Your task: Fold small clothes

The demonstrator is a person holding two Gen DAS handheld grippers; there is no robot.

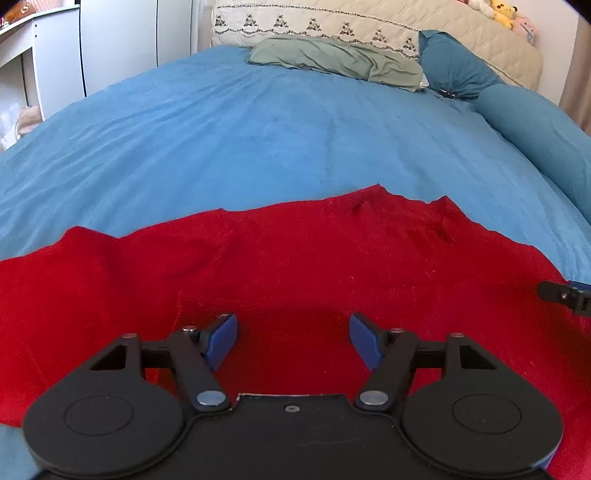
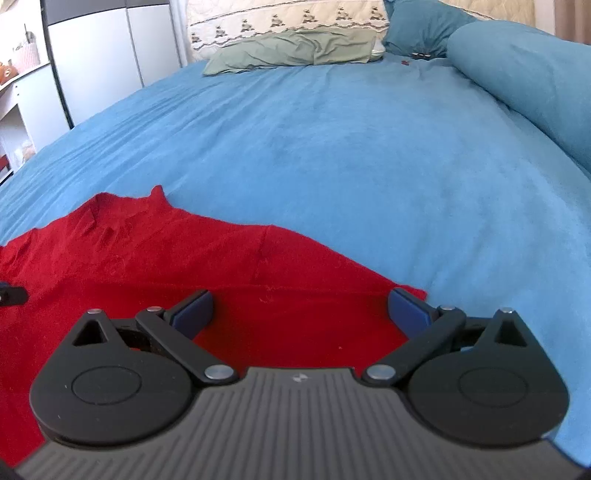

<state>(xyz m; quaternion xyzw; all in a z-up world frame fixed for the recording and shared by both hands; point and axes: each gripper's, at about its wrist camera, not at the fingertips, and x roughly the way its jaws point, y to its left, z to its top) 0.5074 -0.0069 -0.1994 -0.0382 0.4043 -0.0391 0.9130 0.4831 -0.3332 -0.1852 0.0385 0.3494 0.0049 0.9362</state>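
A red knit garment lies spread flat on a blue bedspread, its collar pointing away from me. My left gripper is open and empty, hovering just above the garment's near middle. In the right wrist view the same garment fills the lower left. My right gripper is open and empty, low over the garment's right part, with its right fingertip near the garment's right corner. The right gripper's tip shows at the right edge of the left wrist view.
A green pillow and a cream quilted pillow lie at the head of the bed. A teal bolster runs along the right side. White cabinets stand to the left. Plush toys sit far right.
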